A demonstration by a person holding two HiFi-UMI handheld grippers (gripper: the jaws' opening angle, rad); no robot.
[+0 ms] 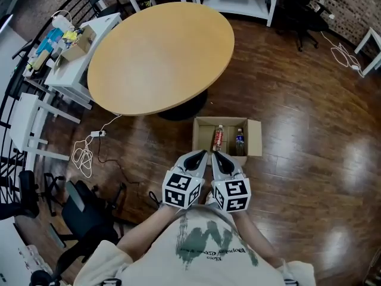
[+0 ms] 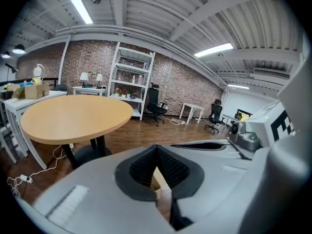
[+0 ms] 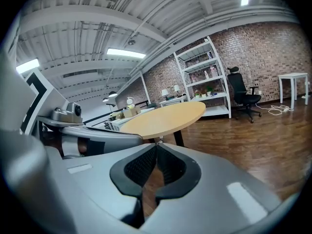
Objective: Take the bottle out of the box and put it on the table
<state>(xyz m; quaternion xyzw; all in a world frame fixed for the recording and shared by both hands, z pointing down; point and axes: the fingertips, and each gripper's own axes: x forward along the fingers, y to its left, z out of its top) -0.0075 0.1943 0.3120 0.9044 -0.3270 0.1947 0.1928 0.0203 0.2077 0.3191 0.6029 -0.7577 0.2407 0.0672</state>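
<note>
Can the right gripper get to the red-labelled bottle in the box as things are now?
Probably yes. The box is open on top, and nothing lies between the red-labelled bottle and the right gripper above it. Its jaws are shut and must open first.

The left gripper (image 2: 157, 147) has its grey fingers (image 2: 97, 194) closed, the black ribbed pads meeting at the tips with nothing clamped. Through the gap below the tips shows a corner of a brown cardboard box (image 2: 157, 182) on the dark wooden floor (image 2: 136, 138). Ahead to the left stands a round light-wood desk (image 2: 73, 118) on a black pedestal. A white metal shelving unit (image 2: 131, 82) and a black office chair (image 2: 156, 104) stand by the brick wall. The right gripper (image 2: 195, 145) lies just beside, at the right.
</note>
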